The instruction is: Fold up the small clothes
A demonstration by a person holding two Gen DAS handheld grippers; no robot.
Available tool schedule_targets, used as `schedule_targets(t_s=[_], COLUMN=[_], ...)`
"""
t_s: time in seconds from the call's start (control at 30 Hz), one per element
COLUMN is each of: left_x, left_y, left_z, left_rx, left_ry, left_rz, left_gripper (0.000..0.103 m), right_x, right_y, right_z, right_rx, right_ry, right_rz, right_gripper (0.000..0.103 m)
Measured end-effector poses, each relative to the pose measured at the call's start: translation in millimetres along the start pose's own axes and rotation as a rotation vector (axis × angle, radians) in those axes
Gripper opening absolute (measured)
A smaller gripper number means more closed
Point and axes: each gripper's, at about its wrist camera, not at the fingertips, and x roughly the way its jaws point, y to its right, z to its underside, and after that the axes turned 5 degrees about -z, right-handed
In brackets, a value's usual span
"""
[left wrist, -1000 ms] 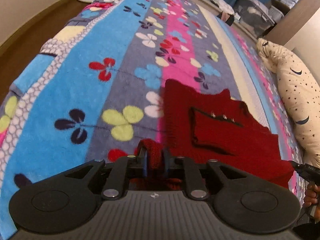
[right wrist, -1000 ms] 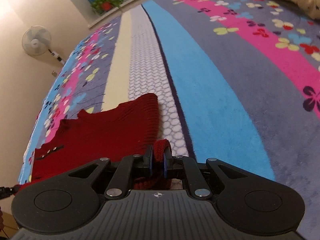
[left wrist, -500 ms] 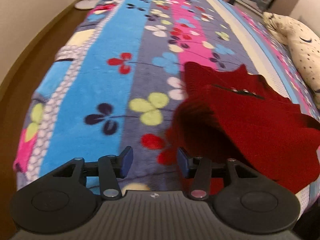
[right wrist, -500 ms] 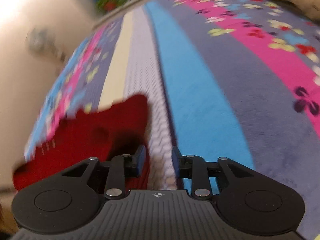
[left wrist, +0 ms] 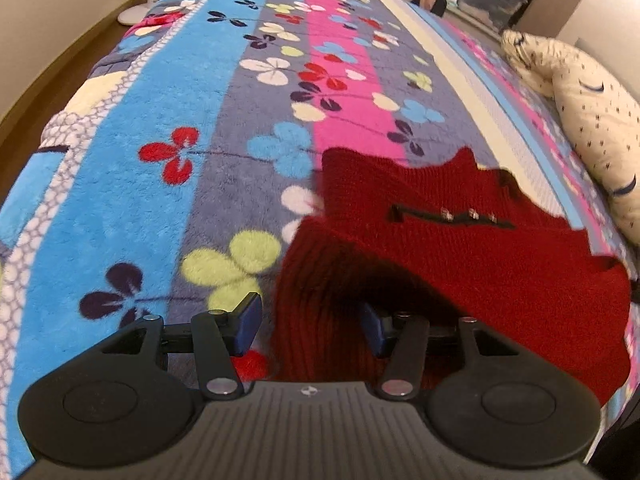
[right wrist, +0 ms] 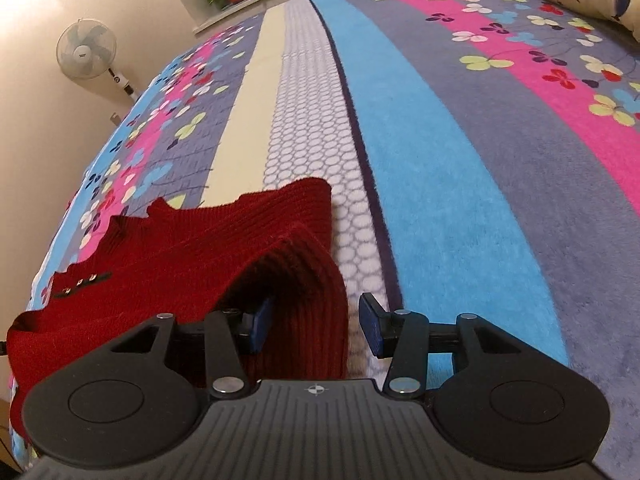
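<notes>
Left-wrist view, reading left to right: striped floral blanket (left wrist: 160,140); left gripper (left wrist: 310,324) with its fingers spread wide, gripping nothing; red knitted sweater (left wrist: 460,240) lying on the blanket at centre-right, a ribbed fold of it standing loosely between the open fingers and draping over the right-hand pad; star-print pillow (left wrist: 592,112) at the far right edge of the bed.

Right-wrist view, left to right: standing fan (right wrist: 86,52) against the wall; the same sweater (right wrist: 160,264) at lower left, its dark placket with small metal studs visible; right gripper (right wrist: 314,330), fingers likewise apart and empty, the left pad partly buried behind a ribbed fold; bare blanket (right wrist: 460,160) to the right.

Handling, as judged: the knit appears soft, light and limp, with a grippy, non-slippery surface. It should sag wherever unsupported and stretch if pulled hard. A hold on the thicker ribbed hem or cuff edges, one corner per gripper, seems most secure; the studded placket is best avoided.
</notes>
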Motion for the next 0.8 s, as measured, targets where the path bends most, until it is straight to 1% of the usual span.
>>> schedule_targets(t_s=[0.1, 0.23, 0.3, 0.37, 0.4, 0.47, 0.5, 0.53, 0.57, 0.6, 0.63, 0.67, 0.73, 0.8], left_x=[3, 9, 12, 14, 14, 15, 15, 15, 14, 14, 13, 11, 3, -15], left_y=[-3, -8, -10, -13, -15, -18, -19, -20, -19, -18, -17, -14, -5, 1], left_z=[-4, -4, -4, -3, -4, -3, -2, -2, -1, -1, 0, 1, 2, -1], left_rx=[-0.036, -0.061, -0.069, -0.089, -0.105, -0.130, -0.137, -0.138, -0.134, -0.127, -0.113, -0.082, -0.007, 0.045], left_ry=[0.005, -0.011, -0.014, -0.019, -0.026, -0.036, -0.041, -0.044, -0.047, -0.048, -0.045, -0.038, 0.014, 0.121], left_rz=[0.015, 0.005, 0.008, 0.016, 0.024, 0.039, 0.046, 0.055, 0.069, 0.079, 0.082, 0.072, 0.039, 0.020], left_gripper=[0.059, 0.059, 0.059, 0.058, 0.058, 0.057, 0.056, 0.049, 0.040, 0.036, 0.018, 0.012, 0.011, 0.011], right_x=[3, 7, 9, 10, 9, 9, 8, 7, 6, 5, 4, 1, -7, -18], right_y=[1, 0, 0, -1, -3, -8, -10, -12, -12, -12, -12, -14, -18, -25], right_z=[-1, -2, -2, -2, -2, -1, -1, -1, -2, -2, -2, -3, -4, -7], right_rx=[0.008, 0.010, 0.004, 0.003, -0.003, -0.027, -0.035, -0.045, -0.047, -0.045, -0.046, -0.050, -0.058, -0.072], right_ry=[0.012, 0.006, 0.006, 0.001, 0.002, 0.007, 0.010, 0.017, 0.020, 0.025, 0.030, 0.043, 0.083, 0.143], right_rz=[0.008, 0.011, 0.010, -0.001, -0.003, -0.003, -0.003, 0.005, 0.006, 0.002, 0.001, 0.000, -0.007, -0.029], right_gripper=[0.049, 0.049, 0.047, 0.036, 0.034, 0.023, 0.020, 0.015, 0.014, 0.014, 0.013, 0.013, 0.012, 0.012])
